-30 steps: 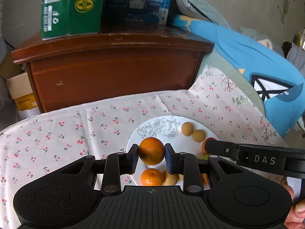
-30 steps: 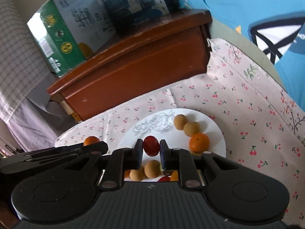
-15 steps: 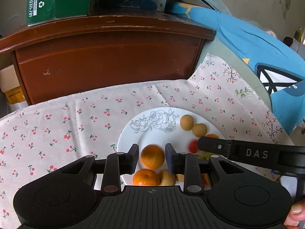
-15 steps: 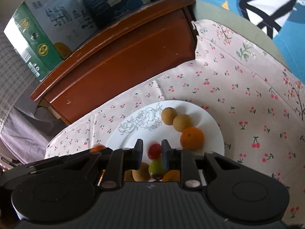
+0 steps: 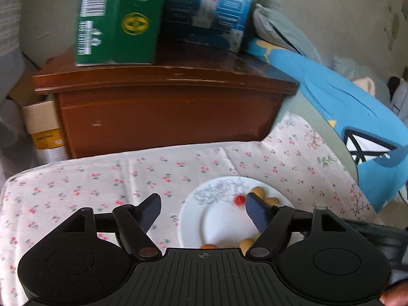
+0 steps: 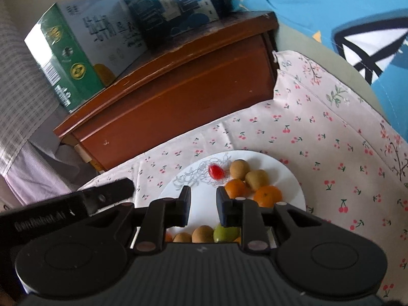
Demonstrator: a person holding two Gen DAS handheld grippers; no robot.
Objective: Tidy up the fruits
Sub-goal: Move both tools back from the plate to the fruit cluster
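Note:
A white plate [image 6: 288, 176] lies on the cherry-print cloth [image 6: 318, 132]. It holds two oranges [image 6: 236, 188], brown round fruits [image 6: 239, 168], a green fruit [image 6: 225, 233] and a small red fruit [image 6: 215, 172] on its drawn pattern. My right gripper [image 6: 203, 199] hovers over the plate's near half, jaws a little apart, nothing between them. In the left wrist view my left gripper [image 5: 202, 205] hangs over the plate's [image 5: 219, 221] left edge. Its jaws are opening wide and empty, and the red fruit [image 5: 239, 200] lies beyond them. An orange [image 5: 209, 246] peeks out below.
A brown wooden cabinet [image 5: 165, 112] stands behind the cloth, carrying a green carton [image 5: 119, 20] and a blue carton [image 5: 209, 7]. Blue bedding [image 5: 331, 97] lies to the right. A cardboard box [image 5: 42, 117] sits at the left beside the cabinet.
The left gripper let the orange go onto the plate, opened wide and rose. The right gripper released the red fruit, which now lies on the plate's far part.

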